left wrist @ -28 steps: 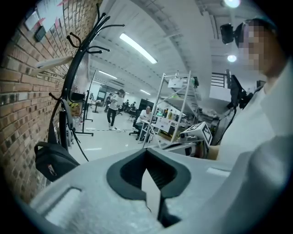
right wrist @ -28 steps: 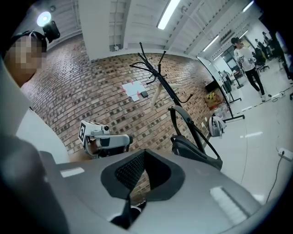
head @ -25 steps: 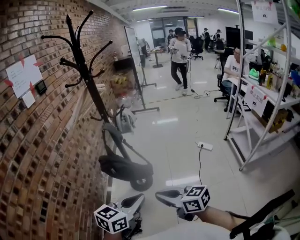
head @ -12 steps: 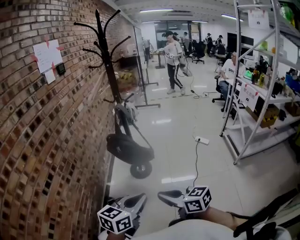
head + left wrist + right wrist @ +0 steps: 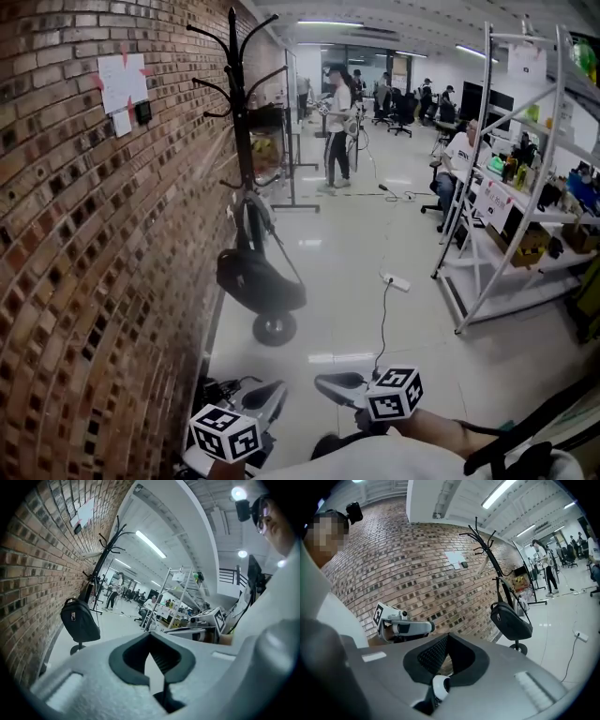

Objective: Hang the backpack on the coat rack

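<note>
A black backpack (image 5: 260, 282) hangs by its strap low on the black coat rack (image 5: 240, 112), which stands against the brick wall. Both grippers are at the bottom of the head view, well short of the rack and apart from the bag. My left gripper (image 5: 277, 390) is shut and empty. My right gripper (image 5: 322, 382) is also shut with nothing in it. The left gripper view shows the backpack (image 5: 79, 620) and rack (image 5: 101, 557) ahead beyond the closed jaws (image 5: 150, 635). The right gripper view shows the same bag (image 5: 511, 620) past its closed jaws (image 5: 448, 637).
The brick wall (image 5: 84, 244) runs along the left. Metal shelving (image 5: 511, 187) stands on the right with a seated person (image 5: 461, 155) behind it. A power strip (image 5: 396, 283) with a cable lies on the floor. Another person (image 5: 337, 122) stands farther back. Dark cables (image 5: 211, 394) lie by the wall.
The rack and hanging backpack have drawn away and now look upright as I backed off. Both grippers stay shut and empty at the bottom of the view.
</note>
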Demonstrator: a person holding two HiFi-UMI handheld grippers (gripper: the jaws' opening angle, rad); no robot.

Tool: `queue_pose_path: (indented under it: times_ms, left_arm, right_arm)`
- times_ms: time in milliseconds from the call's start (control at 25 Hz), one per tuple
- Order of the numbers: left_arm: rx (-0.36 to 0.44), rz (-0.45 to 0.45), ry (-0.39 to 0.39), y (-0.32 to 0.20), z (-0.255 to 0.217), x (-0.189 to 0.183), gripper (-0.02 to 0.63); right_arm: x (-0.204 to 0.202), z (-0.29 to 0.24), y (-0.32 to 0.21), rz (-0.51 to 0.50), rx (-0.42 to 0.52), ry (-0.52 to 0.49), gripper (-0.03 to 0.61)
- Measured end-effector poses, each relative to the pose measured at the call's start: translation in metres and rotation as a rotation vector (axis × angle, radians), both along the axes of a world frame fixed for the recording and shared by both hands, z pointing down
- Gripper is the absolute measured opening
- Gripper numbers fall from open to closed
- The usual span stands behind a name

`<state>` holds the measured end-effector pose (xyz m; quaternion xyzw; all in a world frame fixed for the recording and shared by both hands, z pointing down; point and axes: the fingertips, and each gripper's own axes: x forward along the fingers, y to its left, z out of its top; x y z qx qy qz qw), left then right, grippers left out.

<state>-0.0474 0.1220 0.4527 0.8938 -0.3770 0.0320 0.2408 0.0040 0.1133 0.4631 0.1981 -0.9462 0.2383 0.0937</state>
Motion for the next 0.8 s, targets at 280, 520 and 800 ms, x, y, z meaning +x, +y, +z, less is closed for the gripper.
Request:
queue_pose_path:
  times_ms: [280, 520, 800]
  left_arm:
    - [0.007, -0.028, 0.005, 0.004, -0.004, -0.008, 0.002]
    - [0.017, -0.068, -0.021, 0.004, -0.01, -0.022, 0.002]
    - [0.023, -0.079, -0.032, 0.011, -0.013, -0.023, 0.002]
  right_arm:
    - [-0.009, -0.001, 0.006, -0.022, 0.019, 0.04, -0.002]
    - [-0.018, -0.009, 0.005, -0.037, 0.027, 0.019, -0.002]
    - [-0.024, -0.009, 0.013, -0.066, 0.029, 0.026, -0.002]
